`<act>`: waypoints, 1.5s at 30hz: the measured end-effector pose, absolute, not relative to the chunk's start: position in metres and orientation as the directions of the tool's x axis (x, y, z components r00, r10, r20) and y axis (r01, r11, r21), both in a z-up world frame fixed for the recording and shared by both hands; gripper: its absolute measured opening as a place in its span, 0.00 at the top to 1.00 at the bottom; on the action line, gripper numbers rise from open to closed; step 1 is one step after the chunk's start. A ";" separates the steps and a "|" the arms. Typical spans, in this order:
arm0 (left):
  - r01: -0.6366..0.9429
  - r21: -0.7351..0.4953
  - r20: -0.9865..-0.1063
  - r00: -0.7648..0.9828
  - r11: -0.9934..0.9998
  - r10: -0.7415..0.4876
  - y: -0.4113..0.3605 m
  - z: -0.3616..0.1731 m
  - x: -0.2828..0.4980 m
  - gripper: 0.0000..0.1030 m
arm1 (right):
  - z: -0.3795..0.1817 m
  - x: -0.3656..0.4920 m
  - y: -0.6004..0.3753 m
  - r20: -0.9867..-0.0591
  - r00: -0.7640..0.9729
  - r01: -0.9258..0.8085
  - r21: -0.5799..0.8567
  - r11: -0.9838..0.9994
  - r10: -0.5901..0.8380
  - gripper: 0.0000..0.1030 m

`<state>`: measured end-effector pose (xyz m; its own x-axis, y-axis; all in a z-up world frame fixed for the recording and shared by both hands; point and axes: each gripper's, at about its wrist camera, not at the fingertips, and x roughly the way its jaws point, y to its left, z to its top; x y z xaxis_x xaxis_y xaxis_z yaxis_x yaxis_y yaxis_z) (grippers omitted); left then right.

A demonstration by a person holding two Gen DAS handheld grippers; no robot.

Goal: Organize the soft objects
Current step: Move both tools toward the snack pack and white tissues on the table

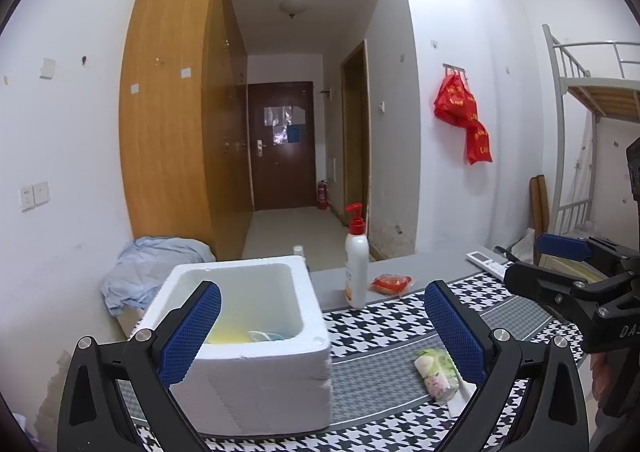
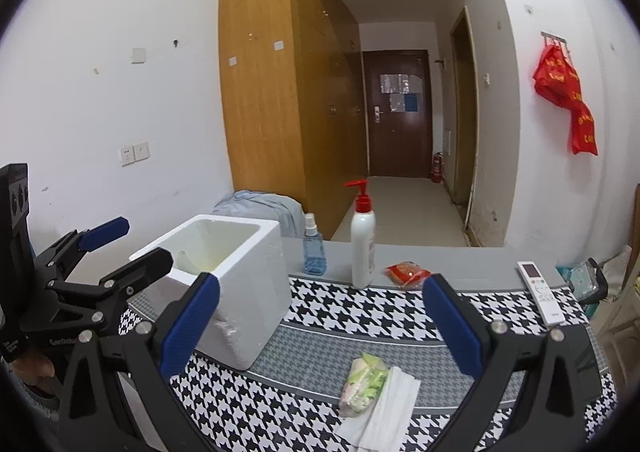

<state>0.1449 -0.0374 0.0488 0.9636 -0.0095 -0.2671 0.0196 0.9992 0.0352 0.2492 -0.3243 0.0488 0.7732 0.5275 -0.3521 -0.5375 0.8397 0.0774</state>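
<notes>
Left wrist view shows the left gripper (image 1: 322, 326) wide open and holding nothing, above the table (image 1: 400, 380) with its black and white patterned cloth. Its left pad is in front of the white foam box (image 1: 256, 364), and its right pad is just beside the green tissue pack (image 1: 438, 370), partly covering it. Some yellow and blue things lie on the bottom of the box, but I cannot tell what they are.

Right wrist view shows the right gripper (image 2: 320, 322) also wide open and empty. Between its fingers, near the front of the table, the tissue pack (image 2: 365, 382) lies with one side on a white folded napkin (image 2: 384, 408). The box (image 2: 240, 292) stands to the left, apart from the pack, and the left gripper (image 2: 116, 248) is seen beside the box, open too.

Farther back, a white pump bottle (image 2: 363, 244) with a red top stands upright. A blue spray bottle (image 2: 313, 248) is to its left and a small red packet (image 2: 406, 272) to its right. A white remote control (image 2: 540, 290) lies near the right edge. Behind the table there is a light blue cloth (image 1: 148, 272) bundled beside a wooden wardrobe (image 1: 176, 100), and a red bag (image 1: 462, 112) hangs on the wall.
</notes>
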 end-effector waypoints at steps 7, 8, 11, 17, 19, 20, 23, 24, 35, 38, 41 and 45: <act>0.038 0.020 -0.258 0.966 0.999 -0.031 -0.042 0.044 0.141 0.01 | 0.040 0.246 -0.340 -0.346 0.794 -0.498 0.102 0.861 0.500 0.00; 0.037 0.017 -0.259 0.965 0.999 -0.032 -0.042 0.043 0.141 0.01 | 0.039 0.245 -0.341 -0.347 0.794 -0.498 0.101 0.861 0.499 0.00; 0.053 -0.002 -0.265 0.963 0.999 -0.051 -0.043 0.040 0.143 0.01 | 0.035 0.243 -0.343 -0.352 0.804 -0.482 0.087 0.872 0.480 0.00; 0.073 -0.009 -0.261 0.963 0.997 -0.073 -0.050 0.036 0.142 0.01 | 0.028 0.241 -0.355 -0.349 0.815 -0.462 0.091 0.882 0.462 0.00; 0.076 -0.018 -0.258 0.963 0.997 -0.078 -0.051 0.033 0.140 0.01 | 0.026 0.238 -0.357 -0.346 0.821 -0.456 0.080 0.886 0.454 0.00; 0.078 -0.022 -0.261 0.962 0.997 -0.081 -0.050 0.032 0.139 0.01 | 0.024 0.238 -0.358 -0.348 0.822 -0.454 0.078 0.888 0.451 0.00; 0.085 -0.034 -0.267 0.959 0.996 -0.091 -0.053 0.026 0.140 0.01 | 0.020 0.237 -0.362 -0.354 0.820 -0.453 0.080 0.888 0.450 0.00; 0.085 -0.038 -0.271 0.958 0.996 -0.092 -0.054 0.025 0.140 0.01 | 0.019 0.237 -0.362 -0.356 0.819 -0.453 0.079 0.888 0.450 0.00; 0.130 -0.052 -0.302 0.943 0.990 -0.140 -0.067 0.005 0.146 0.01 | -0.006 0.237 -0.370 -0.398 0.820 -0.419 0.072 0.905 0.412 0.00; 0.143 -0.056 -0.322 0.934 0.988 -0.153 -0.073 -0.003 0.148 0.01 | -0.013 0.239 -0.371 -0.419 0.814 -0.415 0.067 0.907 0.403 0.00; 0.148 -0.049 -0.335 0.929 0.988 -0.156 -0.078 -0.008 0.151 0.01 | -0.016 0.239 -0.374 -0.424 0.814 -0.406 0.070 0.911 0.396 0.00; 0.147 -0.052 -0.347 0.925 0.988 -0.156 -0.081 -0.012 0.152 0.01 | -0.020 0.241 -0.379 -0.428 0.813 -0.402 0.080 0.912 0.395 0.00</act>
